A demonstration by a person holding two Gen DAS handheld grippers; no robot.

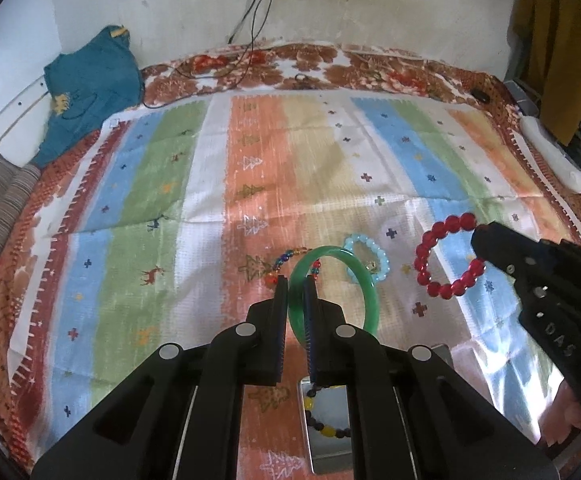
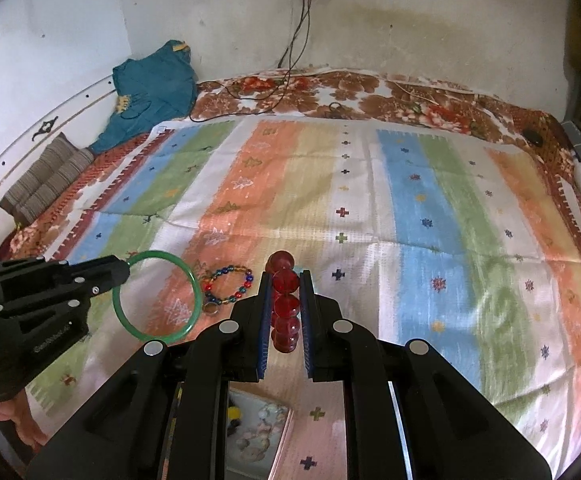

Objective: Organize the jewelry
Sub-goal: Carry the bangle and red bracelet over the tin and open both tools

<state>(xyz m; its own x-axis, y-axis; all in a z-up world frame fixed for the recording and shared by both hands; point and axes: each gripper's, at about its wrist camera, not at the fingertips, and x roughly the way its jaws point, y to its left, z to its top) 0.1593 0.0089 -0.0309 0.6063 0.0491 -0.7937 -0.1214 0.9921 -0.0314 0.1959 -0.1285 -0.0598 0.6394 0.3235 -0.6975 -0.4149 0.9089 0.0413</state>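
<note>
My left gripper (image 1: 296, 284) is shut on a green jade bangle (image 1: 366, 284) and holds it above the striped cloth; the bangle also shows in the right wrist view (image 2: 158, 296). My right gripper (image 2: 284, 276) is shut on a red bead bracelet (image 2: 285, 304), which shows as a ring in the left wrist view (image 1: 426, 256). A multicoloured bead bracelet (image 2: 228, 284) and a pale blue bead bracelet (image 1: 370, 258) lie on the cloth. A shiny metal box (image 1: 326, 424) below my left gripper holds a yellow-and-dark bead bracelet.
The striped cloth (image 1: 210, 200) covers a bed with a floral blanket (image 1: 310, 64). A teal garment (image 1: 90, 88) and folded striped fabric (image 1: 2, 204) lie at the far left. Black cables (image 1: 250, 40) hang from the wall. A white object (image 1: 550, 152) lies at the right edge.
</note>
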